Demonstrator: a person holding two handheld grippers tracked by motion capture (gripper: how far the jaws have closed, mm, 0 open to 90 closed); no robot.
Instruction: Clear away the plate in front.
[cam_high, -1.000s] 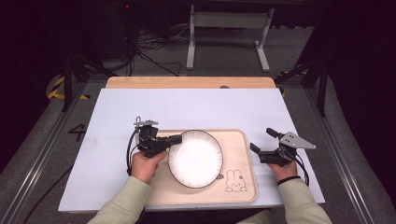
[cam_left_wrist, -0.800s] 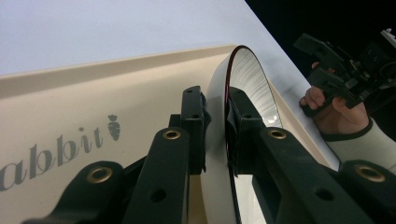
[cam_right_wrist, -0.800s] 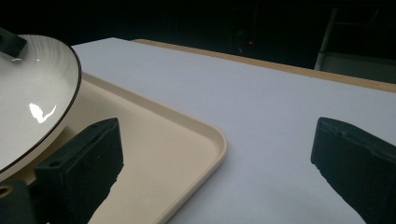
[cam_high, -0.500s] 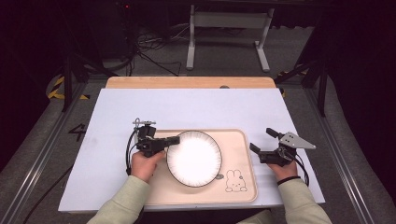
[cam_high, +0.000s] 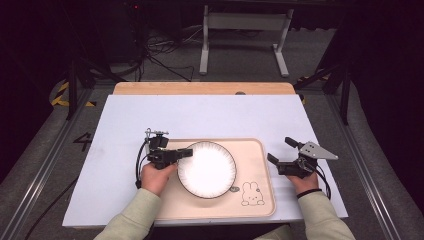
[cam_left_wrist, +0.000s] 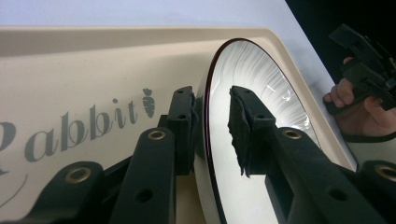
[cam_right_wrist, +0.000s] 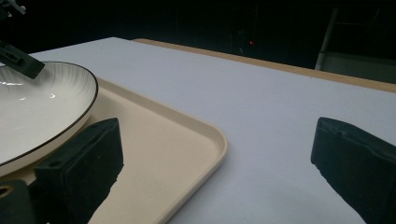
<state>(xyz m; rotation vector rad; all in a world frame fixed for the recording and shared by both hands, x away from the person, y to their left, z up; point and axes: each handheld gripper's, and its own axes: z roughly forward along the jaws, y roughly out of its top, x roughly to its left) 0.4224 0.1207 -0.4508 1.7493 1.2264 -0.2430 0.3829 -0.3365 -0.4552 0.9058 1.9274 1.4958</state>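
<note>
Clamped by the left black two-jaw gripper (cam_high: 185, 153) at its left rim, the white ribbed dark-edged plate (cam_high: 207, 169) over the middle of the beige rabbit-print tray (cam_high: 255, 200) could slip from so thin a hold, while the right gripper (cam_high: 279, 152), jaws apart, waits off the tray's right edge.

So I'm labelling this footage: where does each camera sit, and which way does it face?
High view: above the person's side, facing forward and down on the tray; both forearms show.
Left gripper view: rides the left gripper, jaws around the plate rim; right hand beyond.
Right gripper view: rides the open right gripper, facing the tray corner.
All three share the plate.
</note>
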